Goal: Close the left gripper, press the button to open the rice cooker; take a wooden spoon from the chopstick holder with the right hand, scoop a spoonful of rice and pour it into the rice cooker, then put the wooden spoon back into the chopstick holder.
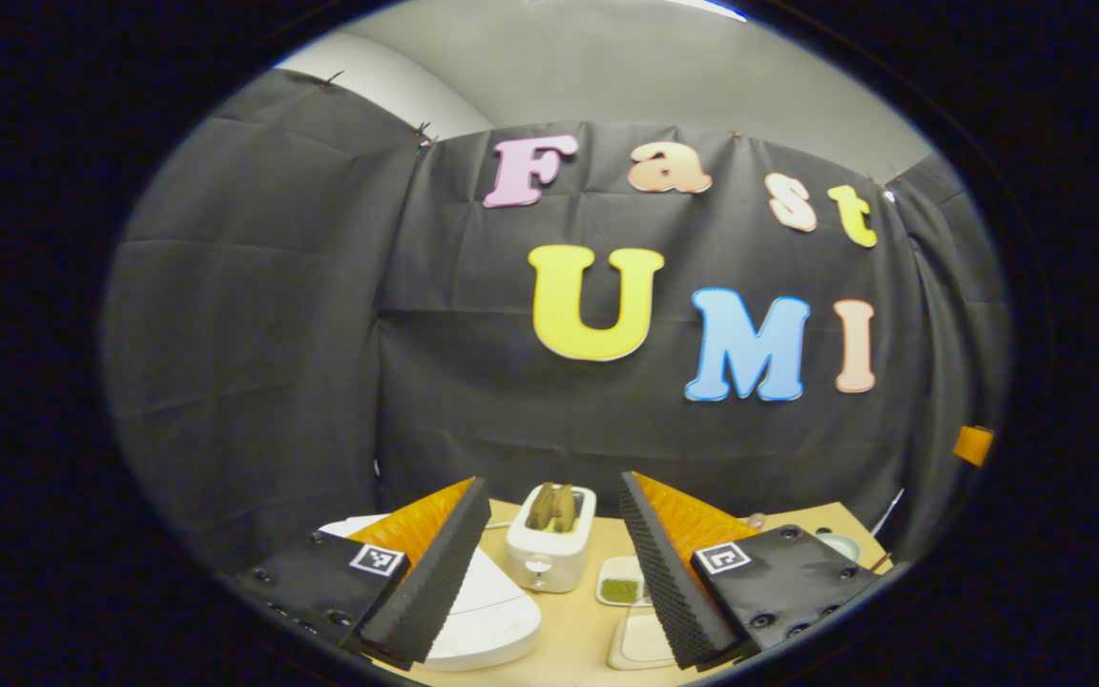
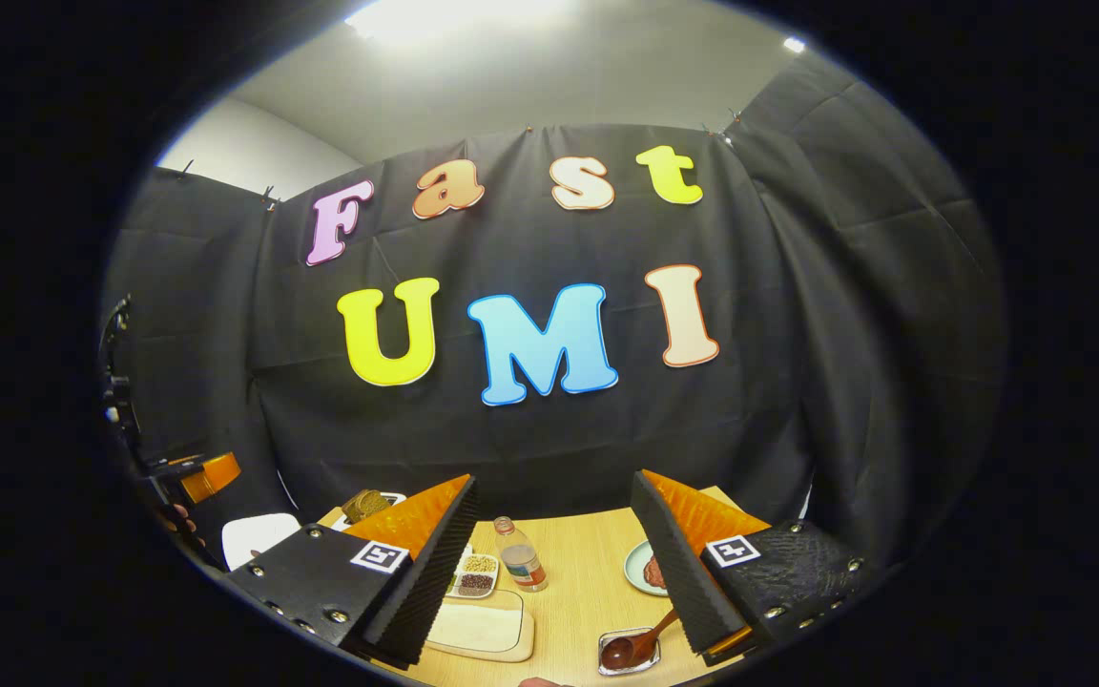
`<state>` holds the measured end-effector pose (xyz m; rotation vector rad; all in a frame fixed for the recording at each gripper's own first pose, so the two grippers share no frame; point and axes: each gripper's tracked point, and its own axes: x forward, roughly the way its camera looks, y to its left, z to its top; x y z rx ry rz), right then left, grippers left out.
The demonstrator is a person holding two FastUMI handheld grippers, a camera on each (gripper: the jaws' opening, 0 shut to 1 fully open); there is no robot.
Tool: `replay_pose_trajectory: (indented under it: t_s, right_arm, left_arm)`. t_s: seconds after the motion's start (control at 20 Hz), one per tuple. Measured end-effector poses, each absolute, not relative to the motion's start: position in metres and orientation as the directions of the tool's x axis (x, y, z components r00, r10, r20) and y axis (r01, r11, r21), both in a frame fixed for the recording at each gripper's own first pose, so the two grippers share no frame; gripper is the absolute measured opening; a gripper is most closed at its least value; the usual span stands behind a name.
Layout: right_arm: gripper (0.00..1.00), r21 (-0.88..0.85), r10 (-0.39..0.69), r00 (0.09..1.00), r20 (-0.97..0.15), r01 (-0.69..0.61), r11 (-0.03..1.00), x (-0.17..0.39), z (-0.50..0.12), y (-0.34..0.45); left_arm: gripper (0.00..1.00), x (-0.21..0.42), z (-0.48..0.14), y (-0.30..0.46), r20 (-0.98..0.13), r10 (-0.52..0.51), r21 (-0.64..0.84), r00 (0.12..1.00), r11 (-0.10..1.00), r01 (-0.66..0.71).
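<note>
Left gripper point(image 1: 554, 563) spread wide, holding nothing, above white rice cooker point(image 1: 492, 620). Right gripper point(image 2: 549, 568) likewise wide apart, unladen, above the surface point(image 2: 578, 544).

Black cloth wall point(image 2: 798, 382), pale ceiling point(image 2: 530, 86), wooden table point(image 2: 578, 563).

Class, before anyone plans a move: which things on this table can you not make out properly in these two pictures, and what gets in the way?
- Rice cooker, left gripper view: partly behind the left claw's finger; its button isn't visible.
- Wooden spoon, right gripper view: handle end runs behind the right claw's finger.
- Plate, right gripper view: half covered by that finger.
- Small dishes, right gripper view: contents too small to identify.
</note>
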<state>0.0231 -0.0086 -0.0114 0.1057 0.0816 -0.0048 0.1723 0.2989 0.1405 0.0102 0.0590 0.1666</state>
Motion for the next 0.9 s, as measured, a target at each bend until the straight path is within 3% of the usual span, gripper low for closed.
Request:
replay_pose_trajectory:
  t_s: [0.15, 0.3, 0.9]
  right_arm:
    - [0.98, 0.081, 0.007, 0.999, -0.051, -0.003, 0.997, 0.020, 0.003, -0.003]
    - [0.98, 0.071, 0.024, 0.999, -0.027, -0.022, 0.997, 0.015, 0.014, 0.006]
    - [0.98, 0.106, 0.022, 0.999, -0.031, -0.018, 0.994, 0.017, 0.007, 0.006]
  left_arm:
    - [0.95, 0.157, 0.162, 0.232, -0.008, 0.043, 0.049, 0.999, 0.998, -0.042]
    - [0.95, 0.140, 0.155, 0.186, -0.025, -0.036, 0.024, 0.999, 0.999, 0.037]
    - [0.95, 0.140, 0.158, 0.189, -0.026, -0.045, -0.012, 0.999, 0.999, 0.045]
